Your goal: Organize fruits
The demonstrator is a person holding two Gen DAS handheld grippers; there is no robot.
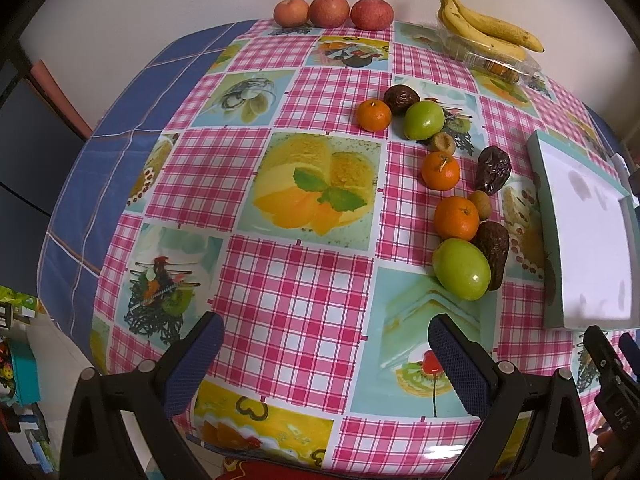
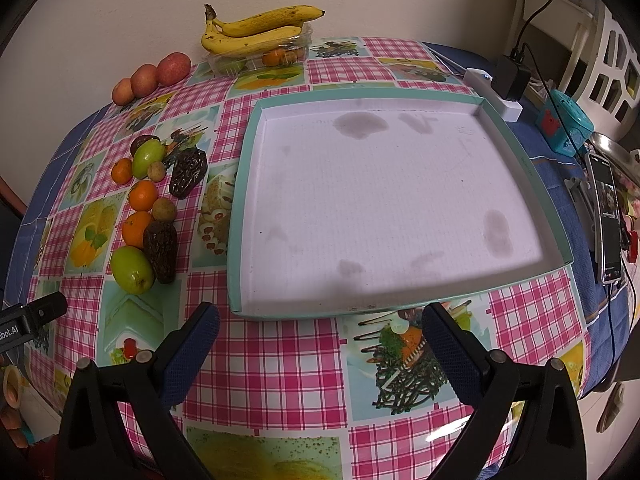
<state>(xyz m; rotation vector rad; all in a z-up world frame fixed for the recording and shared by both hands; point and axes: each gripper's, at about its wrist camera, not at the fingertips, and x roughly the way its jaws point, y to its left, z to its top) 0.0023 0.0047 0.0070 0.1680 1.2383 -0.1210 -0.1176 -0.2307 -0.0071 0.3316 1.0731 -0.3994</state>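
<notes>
A loose line of small fruit lies on the checked tablecloth: green fruits [image 1: 461,275] [image 2: 132,269], oranges [image 1: 456,218] [image 2: 136,229], dark wrinkled dates [image 1: 493,170] [image 2: 161,251] and small brown fruits [image 1: 480,204]. A shallow white tray with a teal rim [image 2: 234,216] [image 1: 540,184] lies empty to their right. My left gripper [image 1: 326,360] is open and empty, above the cloth near the front edge, left of the fruit. My right gripper [image 2: 320,352] is open and empty, just in front of the tray.
Three red apples [image 1: 330,11] [image 2: 152,76] sit at the far edge by the wall. Bananas [image 1: 484,26] [image 2: 256,28] rest on a clear plastic box [image 2: 260,58] of fruit. A charger [image 2: 510,78], a phone [image 2: 608,216] and a teal toy [image 2: 564,124] lie at the right.
</notes>
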